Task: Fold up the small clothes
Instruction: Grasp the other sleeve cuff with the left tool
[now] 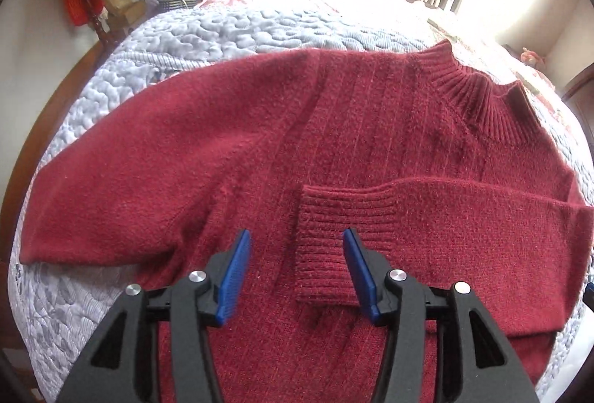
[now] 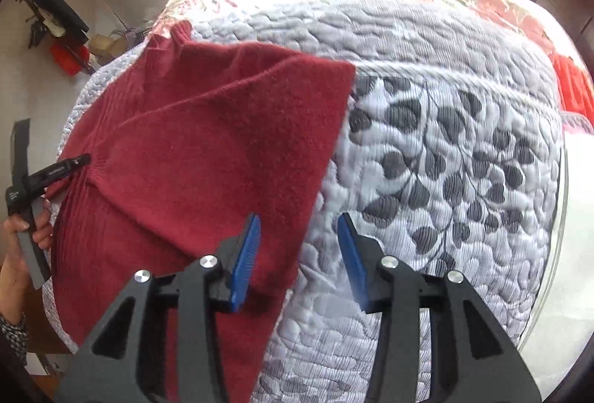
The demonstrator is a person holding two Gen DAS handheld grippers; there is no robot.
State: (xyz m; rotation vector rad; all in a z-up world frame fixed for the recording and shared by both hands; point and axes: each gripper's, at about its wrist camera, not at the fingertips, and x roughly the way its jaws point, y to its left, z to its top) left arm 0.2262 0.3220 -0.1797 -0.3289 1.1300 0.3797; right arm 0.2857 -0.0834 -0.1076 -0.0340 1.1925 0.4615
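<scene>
— Where does the dark red knitted sweater point(image 1: 334, 128) lie?

— Flat on the pale quilted bedspread with grey leaf print point(image 2: 445, 150), collar away from me. One sleeve is already folded across its chest, the ribbed cuff point(image 1: 326, 247) ending near the sweater's middle; the other sleeve point(image 1: 122, 180) lies spread out to the side.

— And your claws?

— My left gripper point(image 1: 297, 273) hovers over the cuff, blue pads apart, holding nothing. My right gripper point(image 2: 299, 262) hangs over the sweater's side edge, also parted and empty.

— How will it handle?

— Soft, thick and floppy, I judge; it should drape, not slip. I'd pinch the spread sleeve near its end, both layers together.
</scene>
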